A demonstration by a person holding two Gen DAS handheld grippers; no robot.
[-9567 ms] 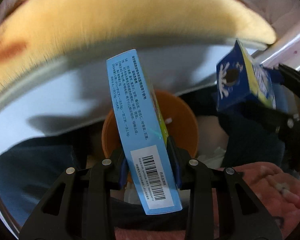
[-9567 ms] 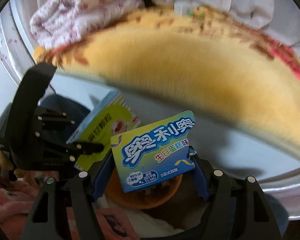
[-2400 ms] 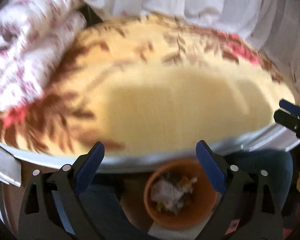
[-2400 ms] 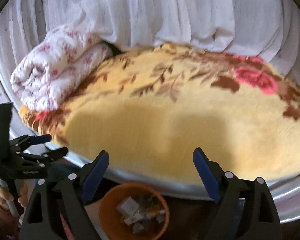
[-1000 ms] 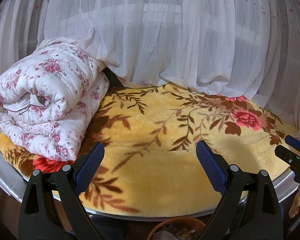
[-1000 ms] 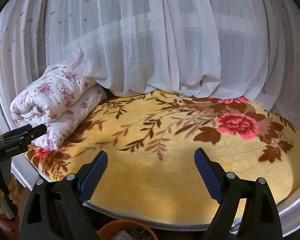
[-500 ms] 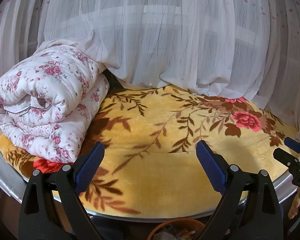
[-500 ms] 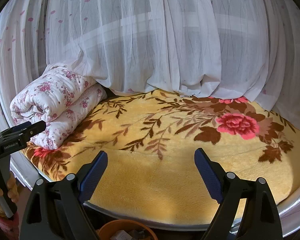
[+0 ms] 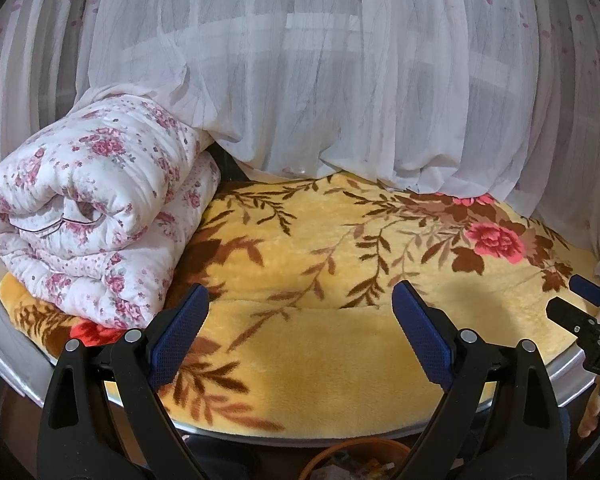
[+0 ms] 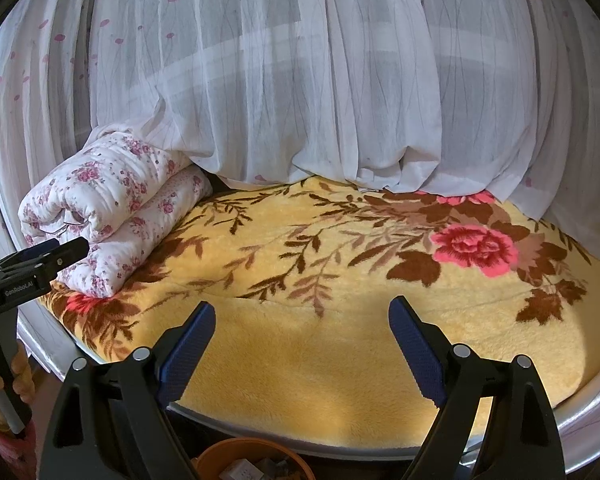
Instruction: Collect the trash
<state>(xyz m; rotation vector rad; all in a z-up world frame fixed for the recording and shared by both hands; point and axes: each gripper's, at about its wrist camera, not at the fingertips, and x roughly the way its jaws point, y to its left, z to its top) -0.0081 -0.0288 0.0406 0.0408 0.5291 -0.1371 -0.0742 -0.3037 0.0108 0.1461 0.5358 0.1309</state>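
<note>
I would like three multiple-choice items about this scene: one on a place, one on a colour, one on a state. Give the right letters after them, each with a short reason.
1. Where does the rolled floral quilt lie?
A. on the left part of the yellow blanket
B. inside the orange bin
C. on the blanket's right part, beside the pink rose

2. What colour are the pads of the right gripper?
A. red
B. blue
C. white

3. In what state is the left gripper?
A. shut on a box
B. shut with nothing in it
C. open and holding nothing

Answers:
1. A, the quilt rests on the blanket's left end in both views.
2. B, both pads are dark blue.
3. C, its fingers stand wide apart with only blanket between them.
</note>
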